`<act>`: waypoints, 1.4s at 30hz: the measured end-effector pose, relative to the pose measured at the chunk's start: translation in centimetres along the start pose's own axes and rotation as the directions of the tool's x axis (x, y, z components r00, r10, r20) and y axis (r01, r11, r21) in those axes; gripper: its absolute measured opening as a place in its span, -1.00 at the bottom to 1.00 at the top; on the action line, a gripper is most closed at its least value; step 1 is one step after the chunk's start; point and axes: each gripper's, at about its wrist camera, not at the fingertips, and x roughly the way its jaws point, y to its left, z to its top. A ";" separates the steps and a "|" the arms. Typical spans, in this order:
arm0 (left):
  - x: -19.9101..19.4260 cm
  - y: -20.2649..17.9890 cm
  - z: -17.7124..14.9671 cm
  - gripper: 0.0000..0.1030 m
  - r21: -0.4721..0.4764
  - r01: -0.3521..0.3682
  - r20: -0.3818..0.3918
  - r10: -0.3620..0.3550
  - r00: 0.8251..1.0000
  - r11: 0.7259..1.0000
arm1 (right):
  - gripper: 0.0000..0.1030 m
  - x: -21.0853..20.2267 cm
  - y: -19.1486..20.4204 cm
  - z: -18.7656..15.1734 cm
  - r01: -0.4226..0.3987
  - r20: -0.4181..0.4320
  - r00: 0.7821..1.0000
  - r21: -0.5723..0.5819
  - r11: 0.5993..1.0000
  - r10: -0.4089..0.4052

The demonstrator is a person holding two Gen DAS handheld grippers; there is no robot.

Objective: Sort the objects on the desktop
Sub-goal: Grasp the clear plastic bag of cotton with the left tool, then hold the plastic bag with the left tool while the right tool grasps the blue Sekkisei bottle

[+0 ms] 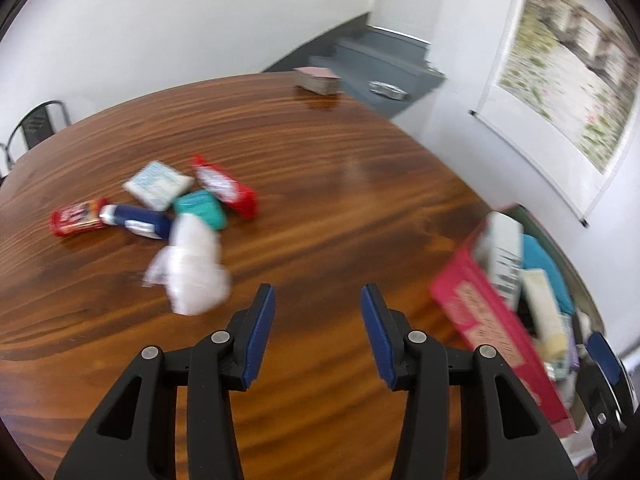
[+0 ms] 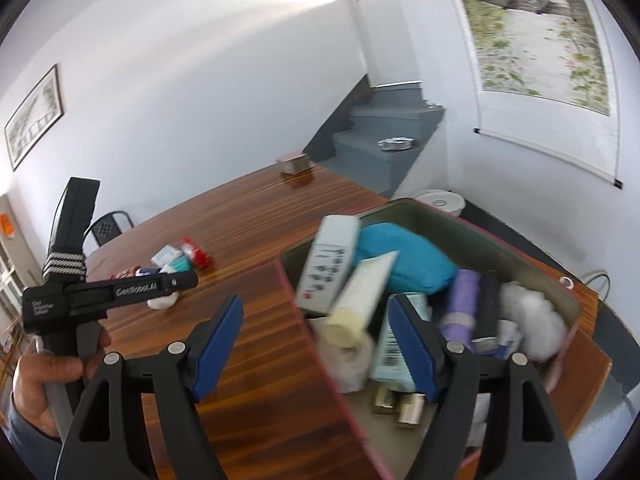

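Both tongs (image 1: 318, 300) (image 2: 316, 312) gape empty over the wooden table (image 1: 320, 184); blurred staircase (image 1: 376, 60), perhaps grey, behind.

walls (image 2: 200, 60): white | stairs (image 2: 384, 136): grey | scroll painting (image 2: 540, 32): hanging | chair (image 1: 38, 122): black metal

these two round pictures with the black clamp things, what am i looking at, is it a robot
No robot: a person holds a hand-held clamp in each hand, and each carries a wide-angle camera looking along its fingers. One picture is from the left tool, the other from the right tool. Both stand open and hold nothing. In the right view the person's hand grips the left one. On the wooden table lies a blurred pile of small packets and a white wad. The pink box is already full of tubes and bottles.
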 end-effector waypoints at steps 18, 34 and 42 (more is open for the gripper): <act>4.7 8.3 0.7 -0.06 -0.171 -0.071 -0.054 0.063 0.997 0.983 | 0.56 4.1 4.2 -1.4 -0.111 -0.100 0.989 -0.050 0.992 0.106; 5.0 8.9 0.5 -0.23 -0.105 -0.188 -0.047 0.184 0.982 0.976 | 0.56 6.4 6.8 -0.8 -0.157 -0.139 0.980 -0.119 0.980 0.140; 2.6 13.5 0.1 -0.23 -0.158 -0.234 -0.020 0.234 0.972 0.959 | 0.56 10.6 10.0 -0.1 -0.222 -0.232 0.955 -0.148 0.964 0.185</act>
